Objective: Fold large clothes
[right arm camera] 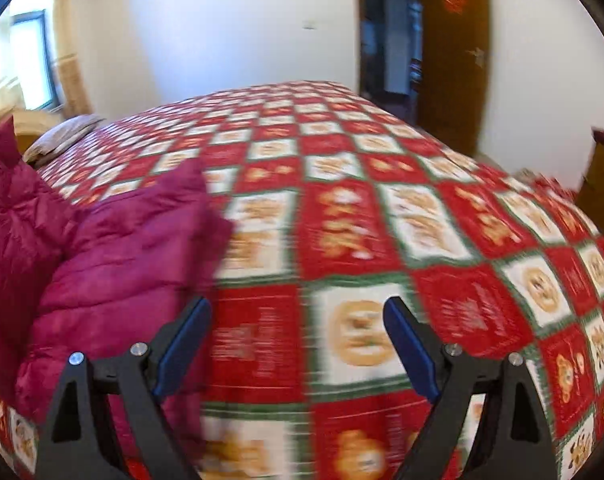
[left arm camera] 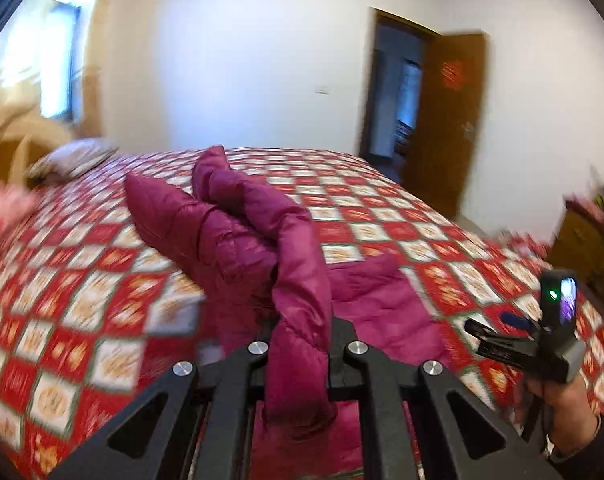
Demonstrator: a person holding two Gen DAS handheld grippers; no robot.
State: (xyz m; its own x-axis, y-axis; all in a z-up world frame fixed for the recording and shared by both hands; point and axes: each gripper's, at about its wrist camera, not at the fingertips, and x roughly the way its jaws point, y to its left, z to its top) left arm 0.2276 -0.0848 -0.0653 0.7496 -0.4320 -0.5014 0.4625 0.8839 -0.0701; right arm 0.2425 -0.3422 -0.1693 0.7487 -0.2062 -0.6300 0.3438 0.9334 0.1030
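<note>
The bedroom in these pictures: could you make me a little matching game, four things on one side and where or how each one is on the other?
Things:
1. magenta jacket
2. left gripper
3. right gripper
4. wooden door

States:
A. open, over the bedspread, holding nothing
B. swung open by the far wall
C. crumpled on the bed
D. shut on a fold of fabric

Pairs: 1-C, 2-D, 3-A, 4-B

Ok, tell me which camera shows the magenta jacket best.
The left wrist view: the magenta jacket lies nearly whole across the checked bedspread, one part pinched in the left gripper. The right wrist view catches only its puffy edge at the left, beside the open right gripper.
</note>
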